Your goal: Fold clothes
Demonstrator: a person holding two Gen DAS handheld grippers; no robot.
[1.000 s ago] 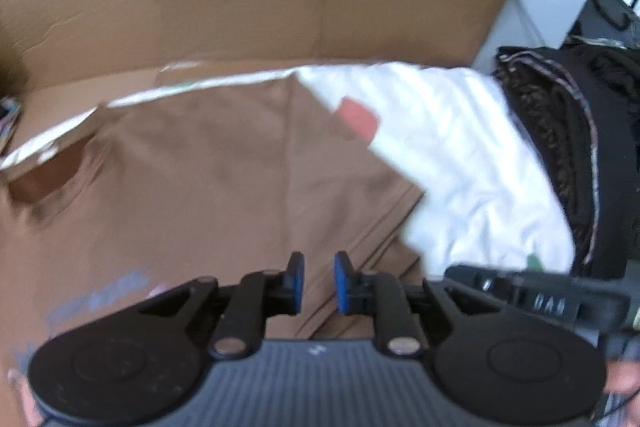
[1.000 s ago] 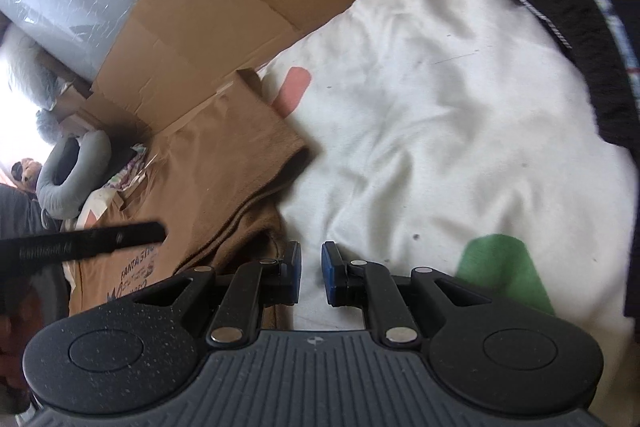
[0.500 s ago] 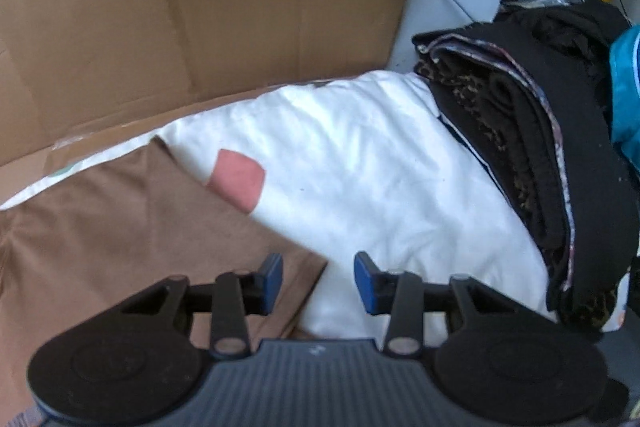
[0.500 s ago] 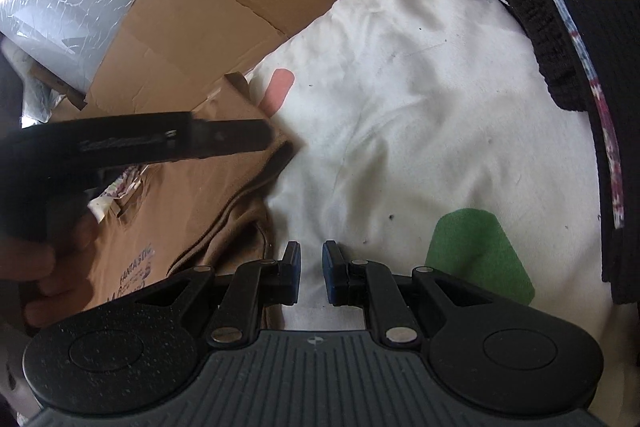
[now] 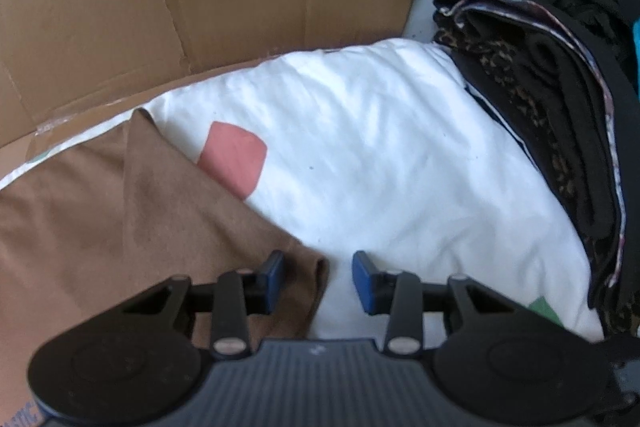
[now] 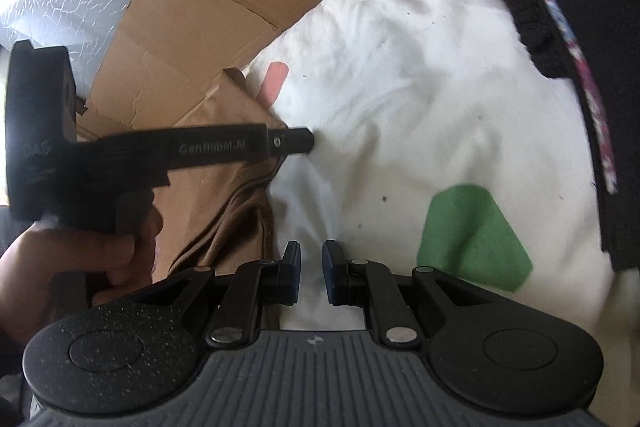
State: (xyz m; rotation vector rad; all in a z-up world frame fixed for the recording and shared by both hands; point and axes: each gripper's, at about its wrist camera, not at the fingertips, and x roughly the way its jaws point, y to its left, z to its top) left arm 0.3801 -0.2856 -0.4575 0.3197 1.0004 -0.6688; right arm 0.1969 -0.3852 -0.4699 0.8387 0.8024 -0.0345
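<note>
Brown cotton T-shirt (image 5: 120, 211), folded into layers, lies on a white padded sheet with pink and green patches (image 5: 400, 167), and its corner sits between the jaws of the left gripper (image 5: 318, 277); those jaws stand apart, have just been closing a little, and neither pad presses the cloth. Jaws of the right gripper (image 6: 311, 269) stand narrowly apart over bare sheet, the shirt's folded edge just left of them, a pile of dark folded clothes (image 5: 560, 107) far right.

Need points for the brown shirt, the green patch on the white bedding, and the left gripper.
brown shirt (image 5: 132, 211), left wrist view, flat middle of the fabric.
green patch (image 6: 472, 239), right wrist view, centre of the patch.
left gripper (image 5: 318, 277), left wrist view, midway between its blue fingertips.
</note>
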